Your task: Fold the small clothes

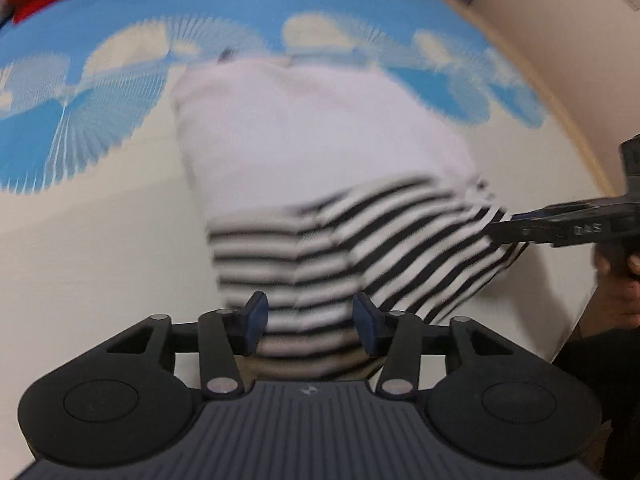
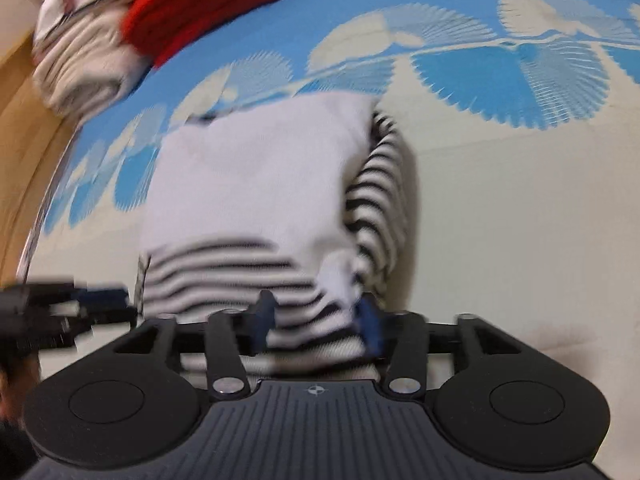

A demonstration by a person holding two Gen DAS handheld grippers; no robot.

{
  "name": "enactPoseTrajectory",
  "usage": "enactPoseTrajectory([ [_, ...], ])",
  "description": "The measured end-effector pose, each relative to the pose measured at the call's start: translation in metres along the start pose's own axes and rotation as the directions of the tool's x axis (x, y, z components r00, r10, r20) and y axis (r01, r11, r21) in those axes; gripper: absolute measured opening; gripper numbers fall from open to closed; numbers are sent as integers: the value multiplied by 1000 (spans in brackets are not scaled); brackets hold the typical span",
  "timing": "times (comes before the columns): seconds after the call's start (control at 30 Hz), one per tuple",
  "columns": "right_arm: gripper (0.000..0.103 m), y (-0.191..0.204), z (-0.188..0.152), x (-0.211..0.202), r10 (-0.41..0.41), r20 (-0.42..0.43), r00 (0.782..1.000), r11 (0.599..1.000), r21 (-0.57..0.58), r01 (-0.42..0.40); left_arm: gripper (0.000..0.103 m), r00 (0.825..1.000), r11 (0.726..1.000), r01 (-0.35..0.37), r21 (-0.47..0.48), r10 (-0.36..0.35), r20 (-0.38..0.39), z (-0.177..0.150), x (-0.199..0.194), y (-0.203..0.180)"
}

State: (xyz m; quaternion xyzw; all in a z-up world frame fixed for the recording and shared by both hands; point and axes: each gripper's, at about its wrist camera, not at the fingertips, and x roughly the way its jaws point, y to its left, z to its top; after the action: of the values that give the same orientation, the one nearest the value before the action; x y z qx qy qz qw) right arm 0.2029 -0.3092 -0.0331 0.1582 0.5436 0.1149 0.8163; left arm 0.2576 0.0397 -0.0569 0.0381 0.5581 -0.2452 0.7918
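Clothes (image 2: pixel 100 56) lie heaped at the far left of the blue-and-white sheet (image 2: pixel 500 208), a red piece (image 2: pixel 216 4) on top, likely set aside as finished or waiting. Right of them, mid-sheet, lies the small garment (image 2: pixel 248 184), white above and striped along its near edge. Both the left gripper (image 1: pixel 311 322) and the right gripper (image 2: pixel 318 320) stand released over that striped edge, pads apart and pressing nothing, probably because a fold was just laid down.
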Motion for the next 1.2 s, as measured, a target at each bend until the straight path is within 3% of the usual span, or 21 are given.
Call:
enactPoseTrajectory([
  [0.1, 48, -2, -10, 12, -46, -87, 995, 998, -42, 43, 61, 997, 999, -42, -10, 41, -65, -7, 19, 1],
  [0.13, 38, -2, -13, 14, -64, -96, 993, 996, -61, 59, 63, 997, 999, -38, -15, 37, -74, -10, 22, 3],
  [0.17, 7, -2, -14, 13, -72, -95, 993, 995, -81, 65, 63, 996, 999, -37, -20, 36, -79, -9, 25, 4],
  [0.2, 4, -2, -13, 10, -73, -82, 994, 994, -85, 66, 63, 996, 999, -38, -30, 35, -82, -8, 23, 5],
  [0.37, 3, -20, -11, -21, -40, -21, 999, 999, -15, 40, 63, 999, 999, -36, -20, 35, -33, 2, 3, 1],
  [0.43, 3, -25, -16, -15, -61, -57, 997, 998, -22, 60, 67, 999, 1000, -15, -17, 15, -31, 2, 4, -2],
  [0.53, 3, -19, -23, 7, -122, -133, 984, 990, -80, 112, 76, 992, 997, -81, 1, 81, -102, -8, 28, -4],
  [0.67, 7, -10, -20, 19, -159, -172, 972, 983, -116, 141, 77, 991, 997, -82, -10, 81, -105, -6, 25, 1],
  [0.77, 16, -6, 2, -2, -135, -27, 990, 989, -58, 134, 77, 995, 996, -86, -13, 85, -57, 1, 6, 5],
  [0.8, 23, -5, 11, -11, -112, 36, 993, 993, -35, 113, 77, 996, 996, -83, -20, 82, -39, 3, 0, 5],
  [0.87, 34, -4, 25, -22, -90, 146, 985, 996, 0, 91, 77, 997, 996, -82, -44, 82, -18, 6, -7, 11],
  [0.93, 36, -5, 41, -23, -97, 228, 969, 995, 42, 89, 77, 996, 994, -90, -65, 89, -13, 11, -9, 13],
  [1.07, 36, -16, 71, 1, -41, 261, 965, 988, 158, 0, 77, 996, 992, -93, -85, 93, -8, 19, -10, 8],
  [1.2, 40, -31, 93, 39, -13, 257, 966, 954, 292, -65, 77, 995, 988, -98, -117, 101, 15, 24, -16, 15],
])
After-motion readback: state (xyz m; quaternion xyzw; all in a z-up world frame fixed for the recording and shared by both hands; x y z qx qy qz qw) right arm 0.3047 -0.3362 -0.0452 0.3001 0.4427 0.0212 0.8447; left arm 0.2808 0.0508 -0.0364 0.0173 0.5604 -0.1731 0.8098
